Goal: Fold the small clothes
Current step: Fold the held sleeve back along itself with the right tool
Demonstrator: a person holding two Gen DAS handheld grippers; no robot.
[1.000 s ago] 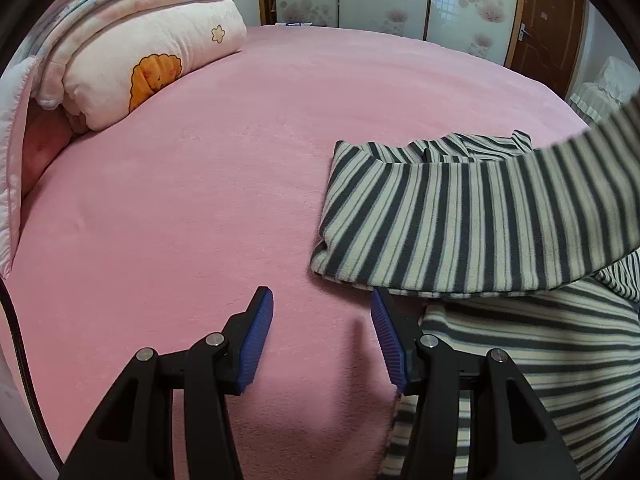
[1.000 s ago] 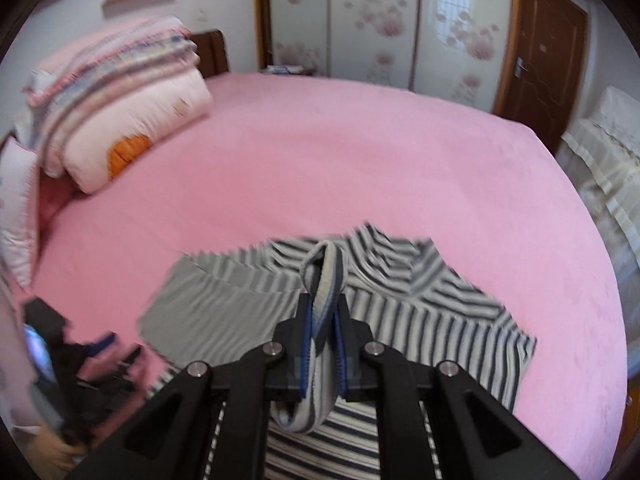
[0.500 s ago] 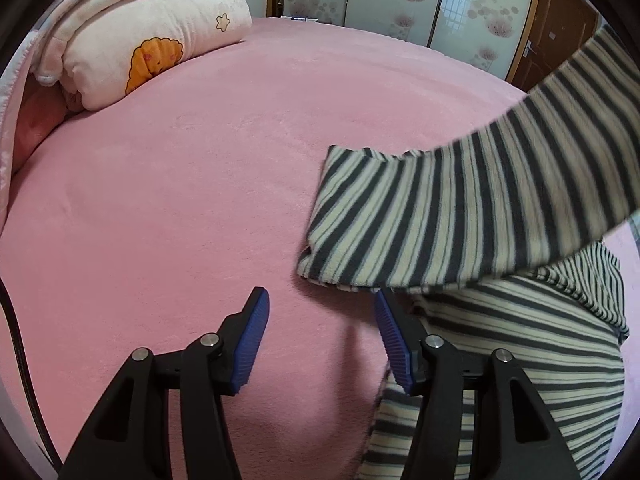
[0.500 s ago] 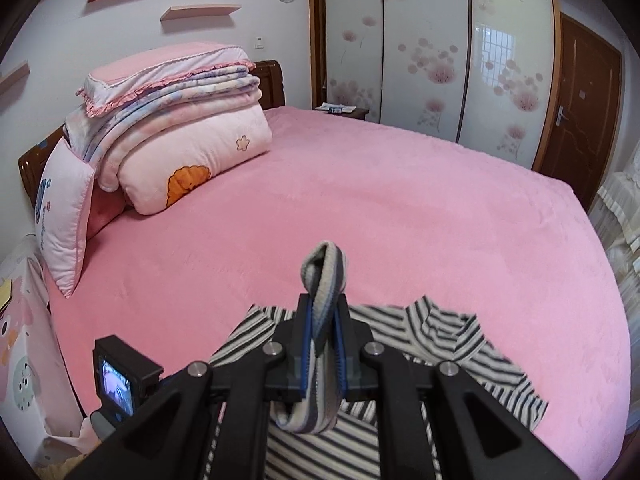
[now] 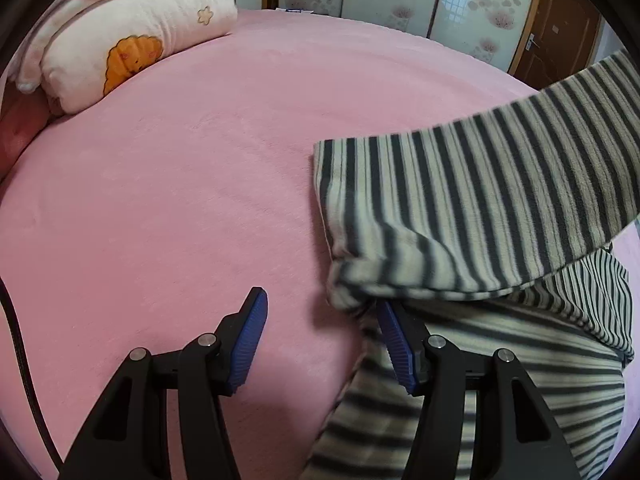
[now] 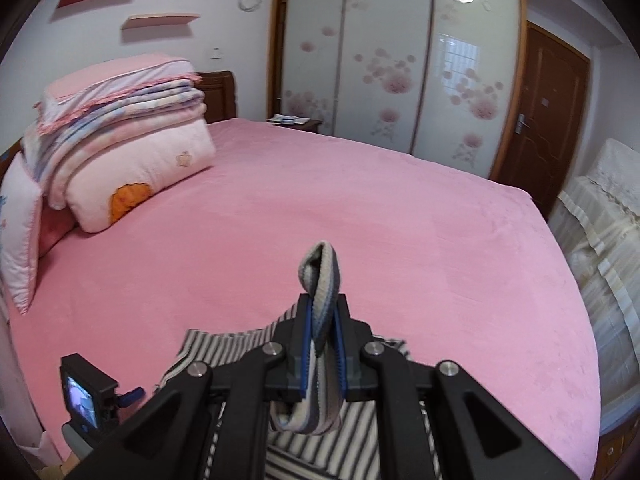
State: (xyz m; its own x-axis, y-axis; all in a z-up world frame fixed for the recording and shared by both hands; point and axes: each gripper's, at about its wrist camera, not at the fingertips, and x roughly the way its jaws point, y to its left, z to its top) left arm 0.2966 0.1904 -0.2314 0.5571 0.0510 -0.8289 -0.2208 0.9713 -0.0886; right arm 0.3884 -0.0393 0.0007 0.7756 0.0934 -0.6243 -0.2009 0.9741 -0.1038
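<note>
The right gripper (image 6: pixel 322 334) is pinching a fold of the grey-and-cream striped fleece garment (image 5: pixel 480 208) between its 2 blue pads, lifting it above the pink plush bed cover (image 5: pixel 180 200). The left gripper (image 5: pixel 320 324) is standing spread and empty, its right pad just beside the garment's hanging edge. Farther away, folded pink blankets (image 6: pixel 120 120) are lying near the headboard.
</note>
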